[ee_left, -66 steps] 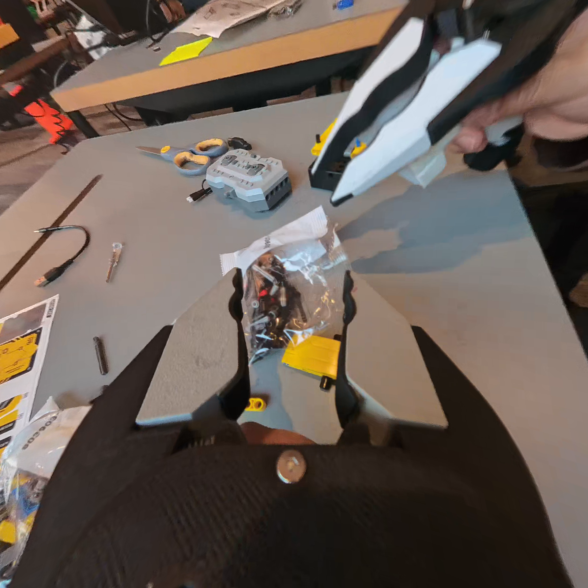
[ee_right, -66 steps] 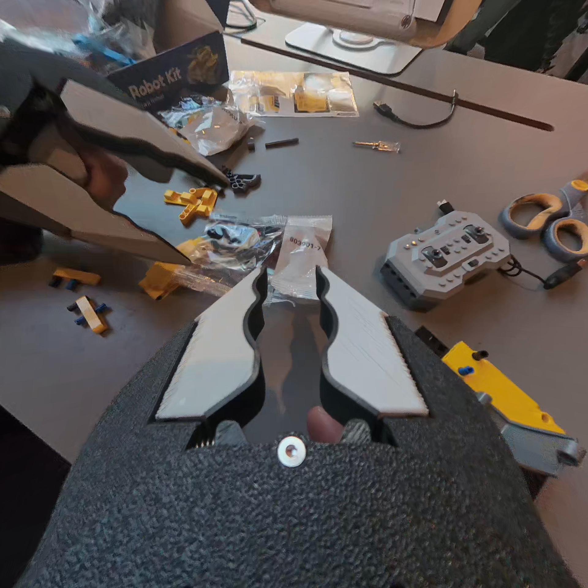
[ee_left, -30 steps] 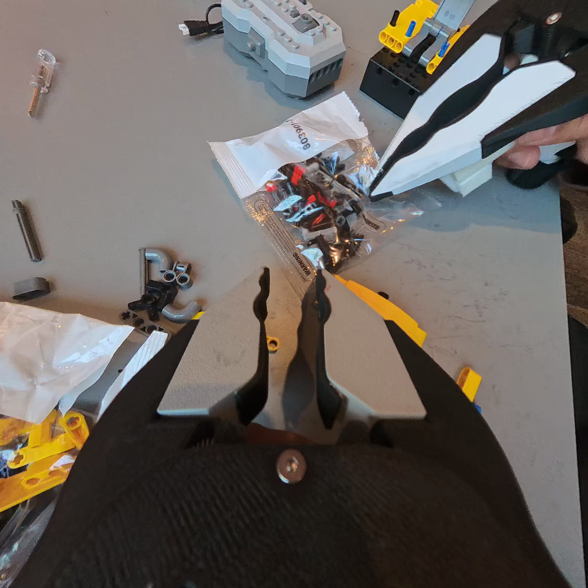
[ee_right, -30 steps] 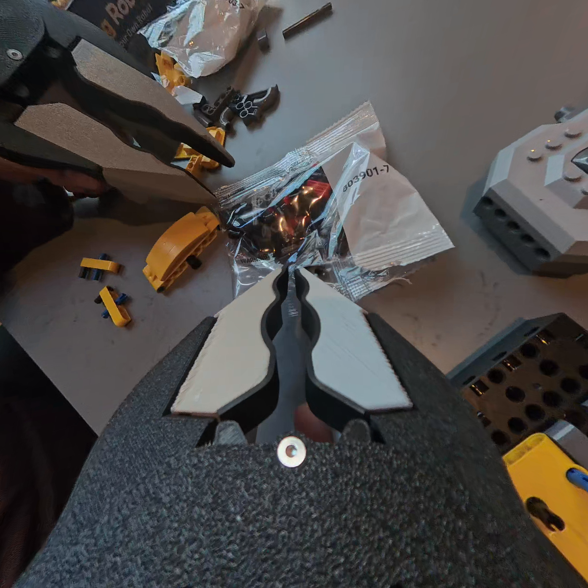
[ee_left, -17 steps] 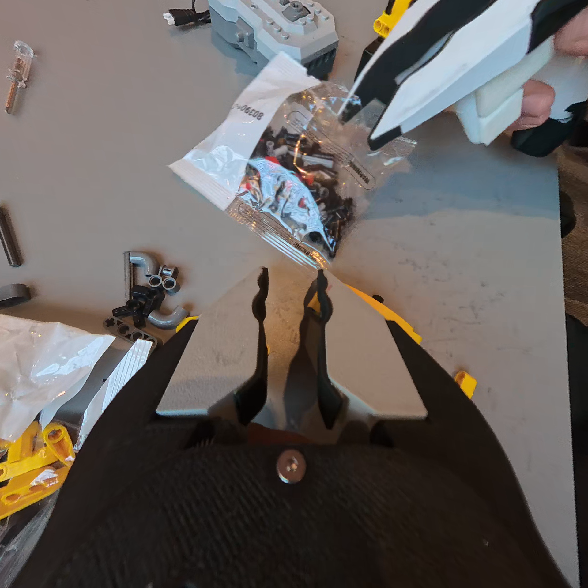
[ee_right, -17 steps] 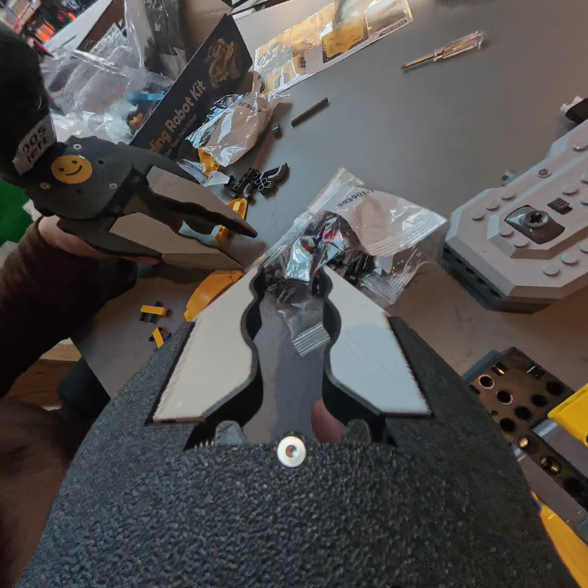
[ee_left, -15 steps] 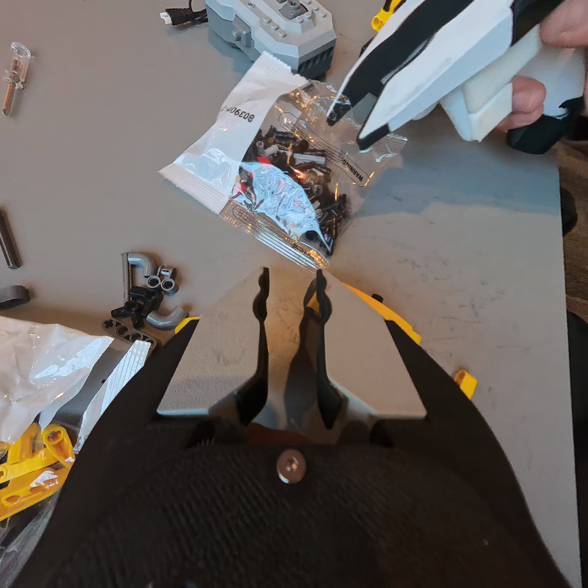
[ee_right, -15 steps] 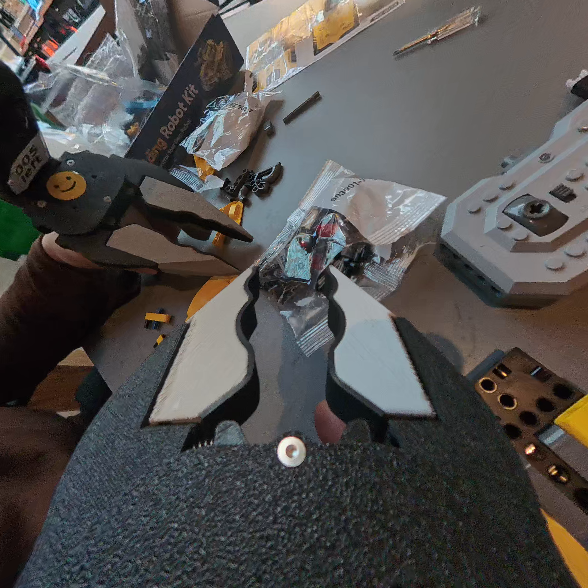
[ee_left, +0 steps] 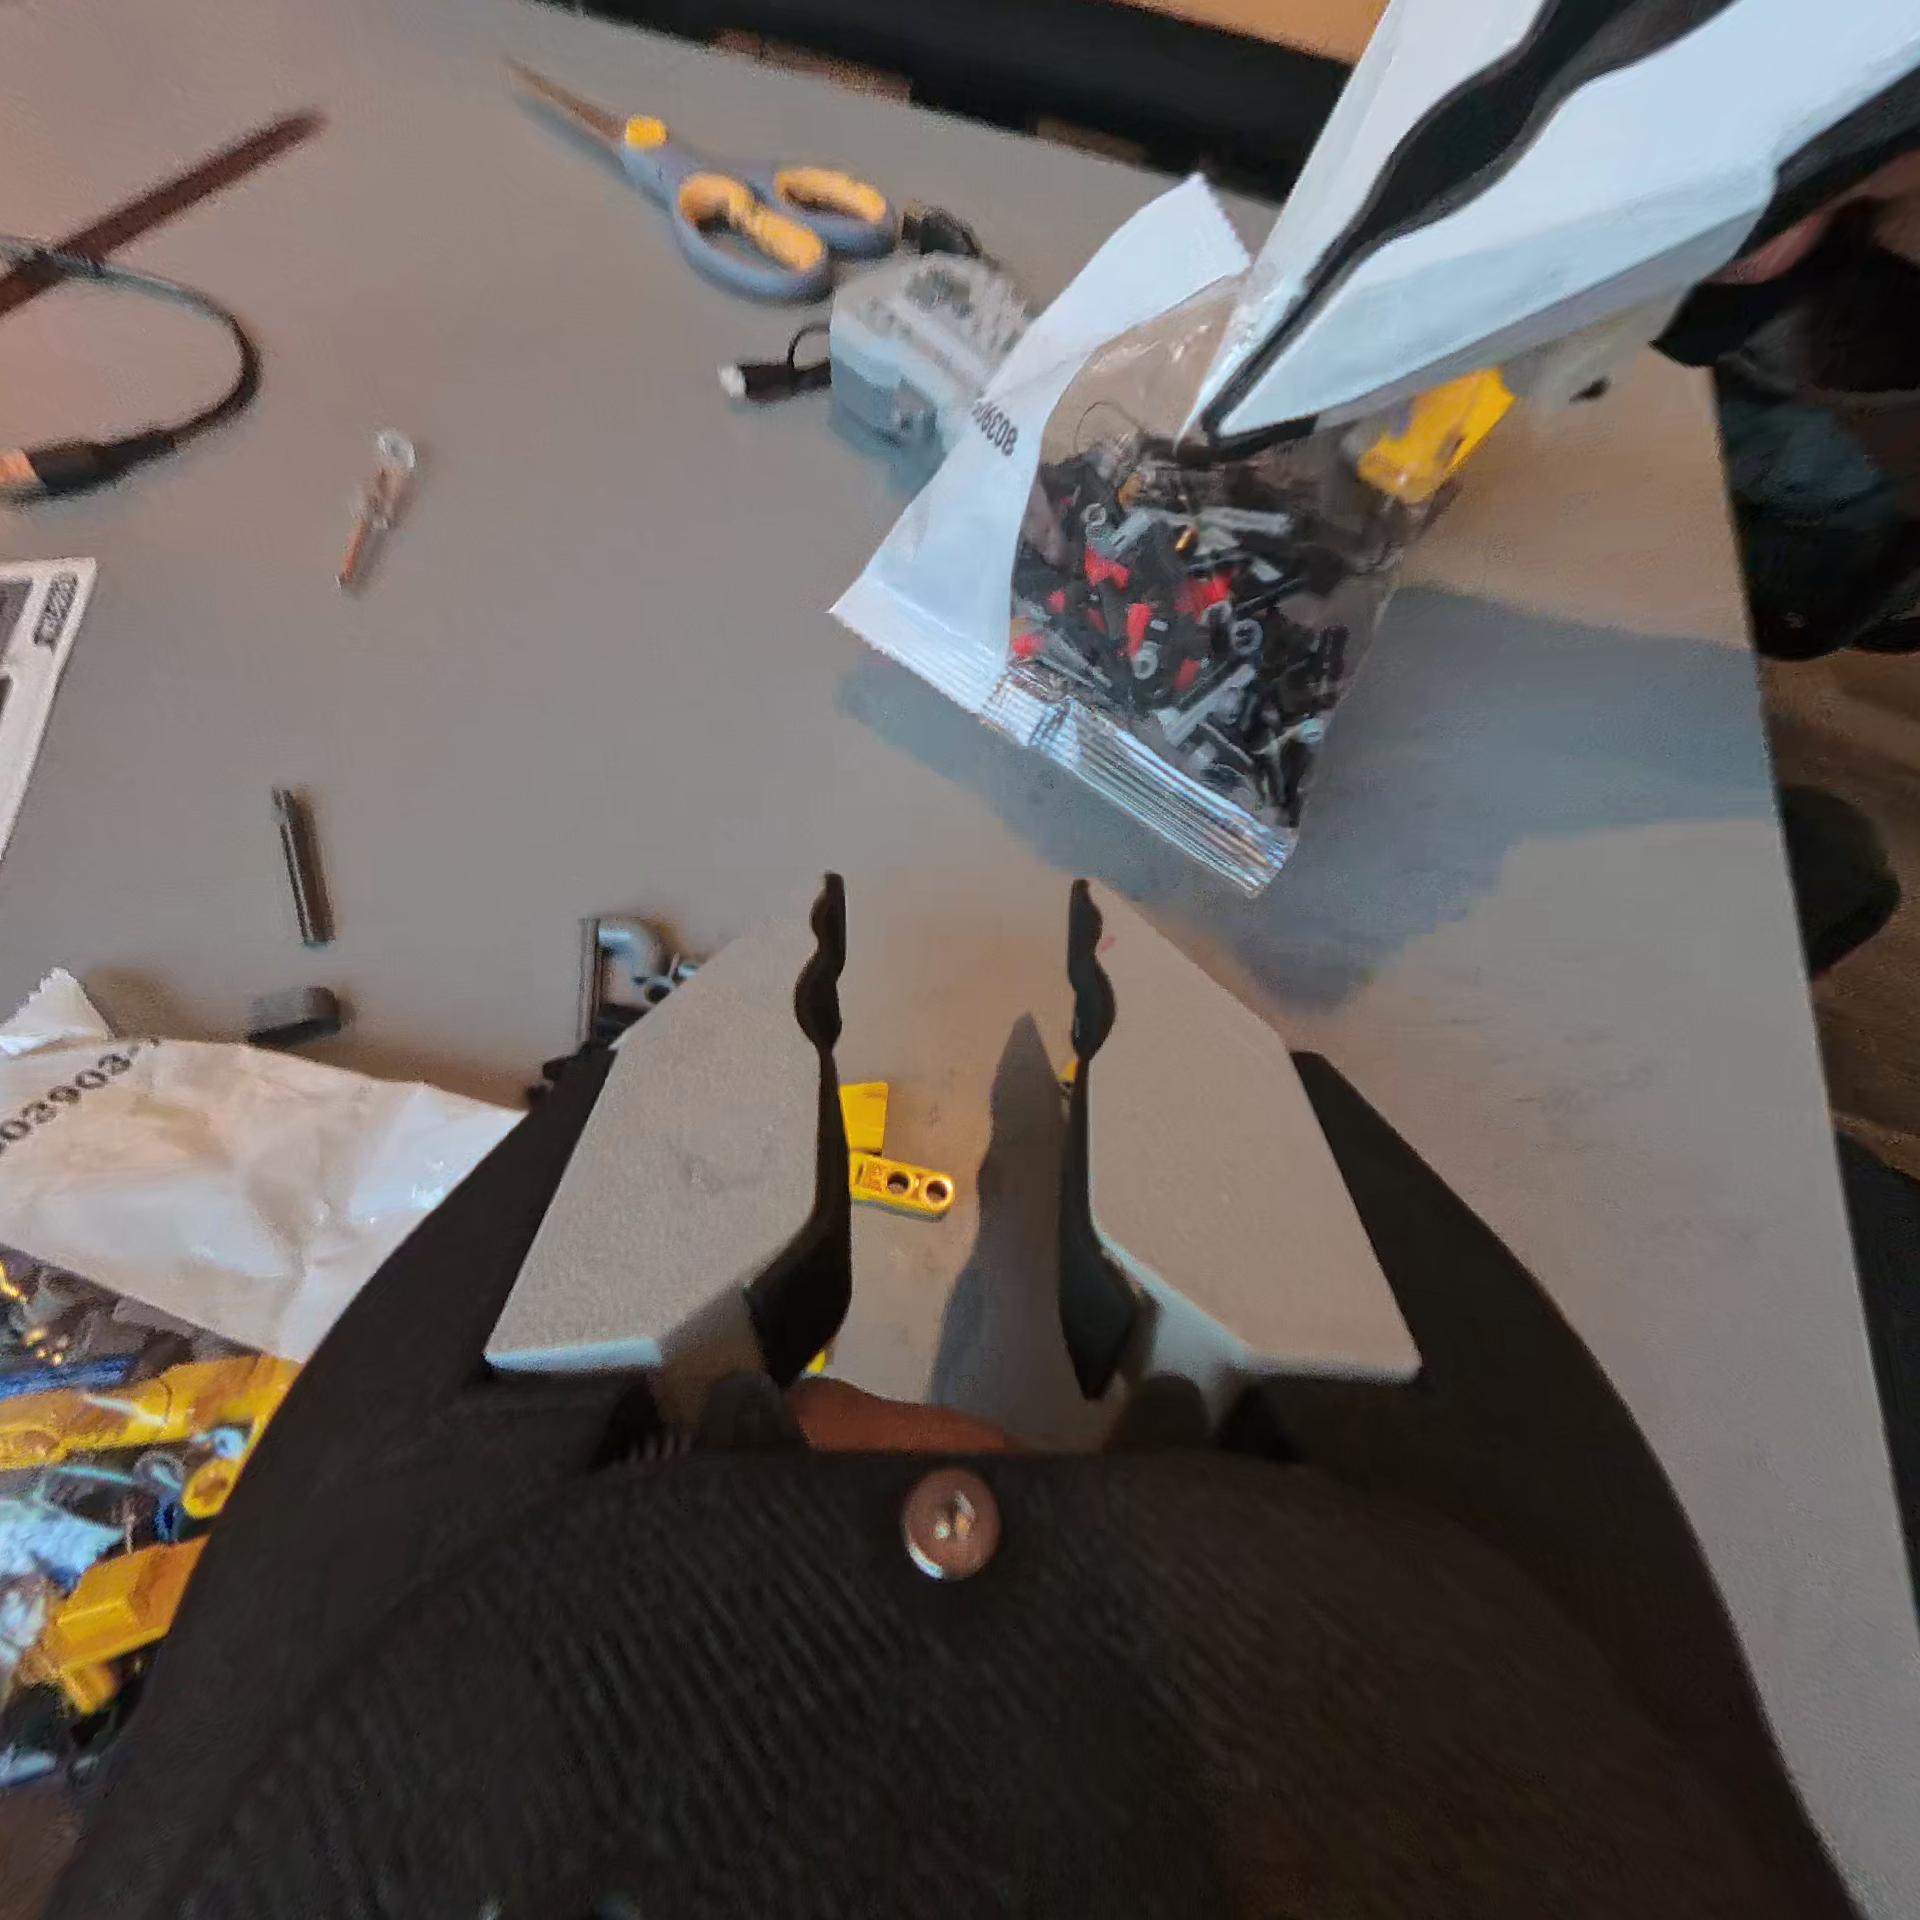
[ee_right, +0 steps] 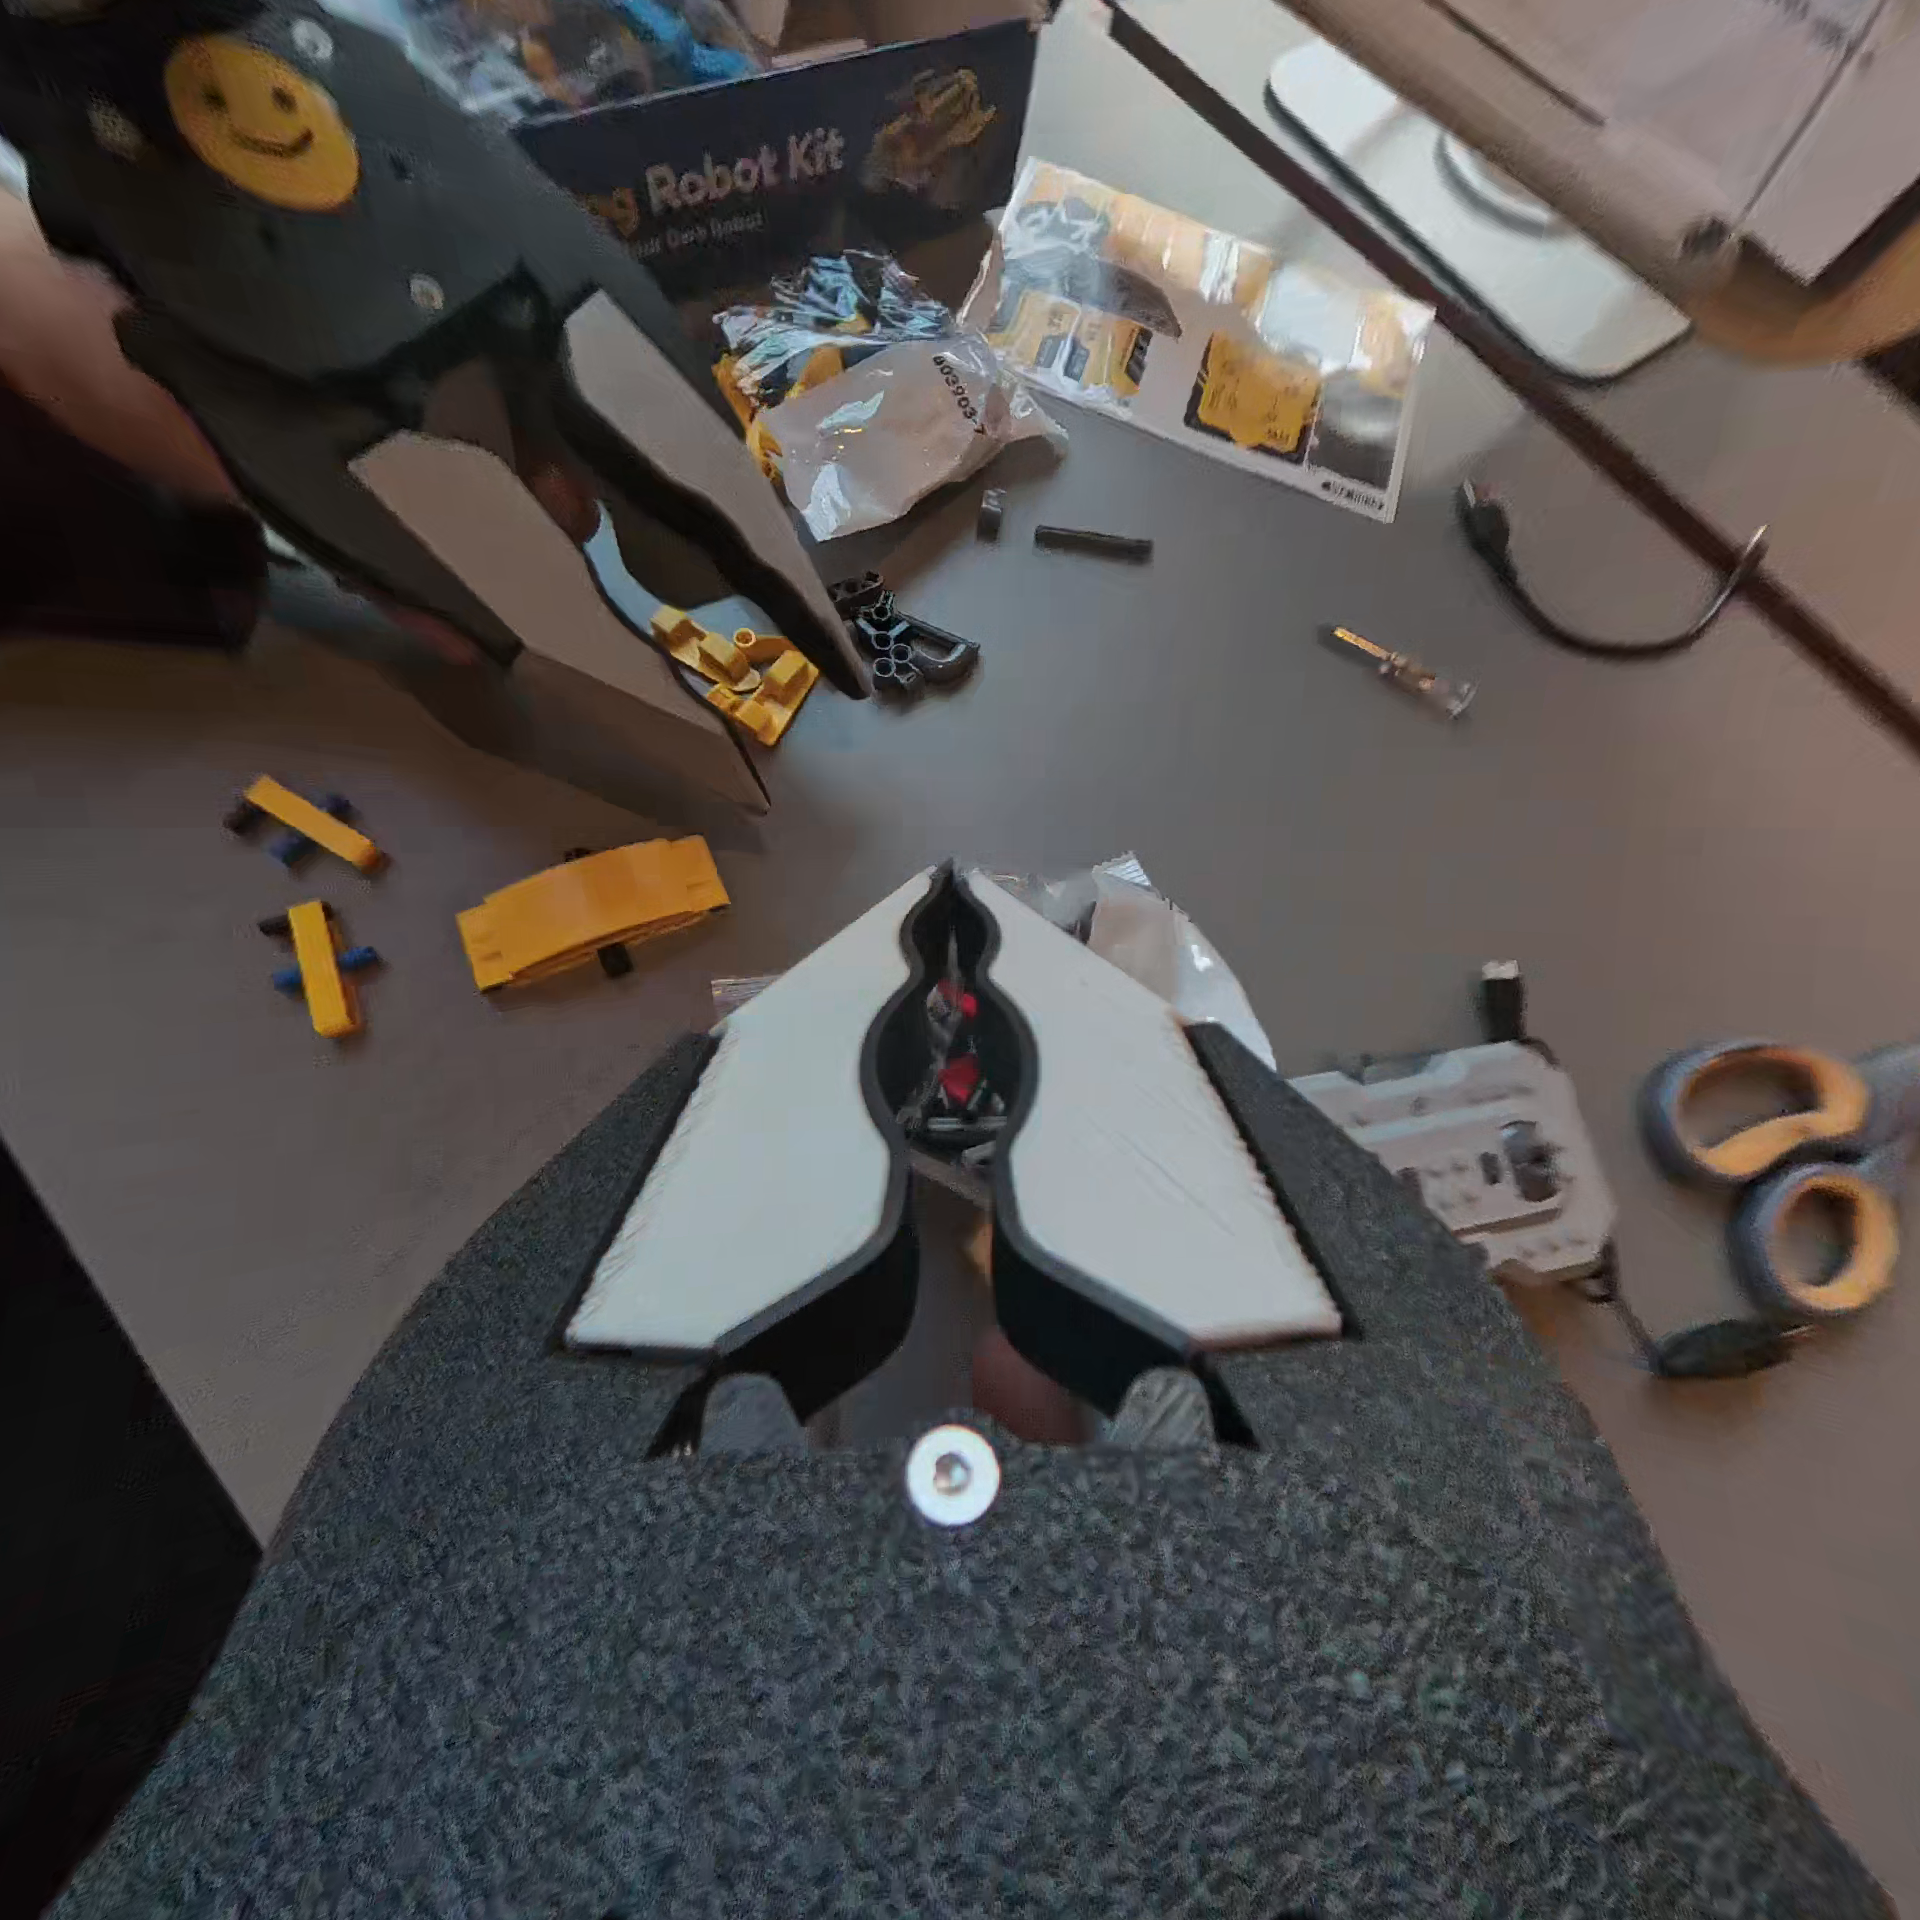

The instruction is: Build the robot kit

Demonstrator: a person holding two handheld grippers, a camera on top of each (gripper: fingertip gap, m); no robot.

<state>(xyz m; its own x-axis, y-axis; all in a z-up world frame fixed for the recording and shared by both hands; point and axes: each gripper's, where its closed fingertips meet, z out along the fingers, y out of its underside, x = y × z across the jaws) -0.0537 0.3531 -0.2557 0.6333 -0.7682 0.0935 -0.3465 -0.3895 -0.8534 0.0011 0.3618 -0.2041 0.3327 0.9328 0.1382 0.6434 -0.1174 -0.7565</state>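
A clear plastic bag (ee_left: 1164,634) of small black, grey and red parts with a white end hangs above the grey table (ee_left: 623,644). My right gripper (ee_right: 951,883) is shut on the bag's top edge and holds it up; it shows in the left wrist view (ee_left: 1236,416) at the upper right. Parts of the bag (ee_right: 951,1060) show between the white fingers (ee_right: 779,1122). My left gripper (ee_left: 951,904) is open and empty, low over the table just in front of the bag. It shows in the right wrist view (ee_right: 805,743) over small yellow pieces (ee_right: 743,665).
Scissors (ee_left: 758,213), a grey battery box (ee_left: 925,332), a black cable (ee_left: 135,416), a small screwdriver (ee_left: 374,509) and a dark pin (ee_left: 301,862) lie on the table. A crumpled bag (ee_left: 197,1174), a yellow beam (ee_left: 899,1184), a yellow curved piece (ee_right: 592,914), a printed sheet (ee_right: 1205,332) and a dark box (ee_right: 790,156) are also there. The left gripper's tips are roughly 8 centimetres from the right gripper's. From my left tips it is roughly 6 centimetres to the yellow curved piece (ee_right: 592,914); from my right, 12 centimetres.
My right gripper has shut on the bag's edge and lifted it off the table. My left gripper has opened wider and drawn back a little.
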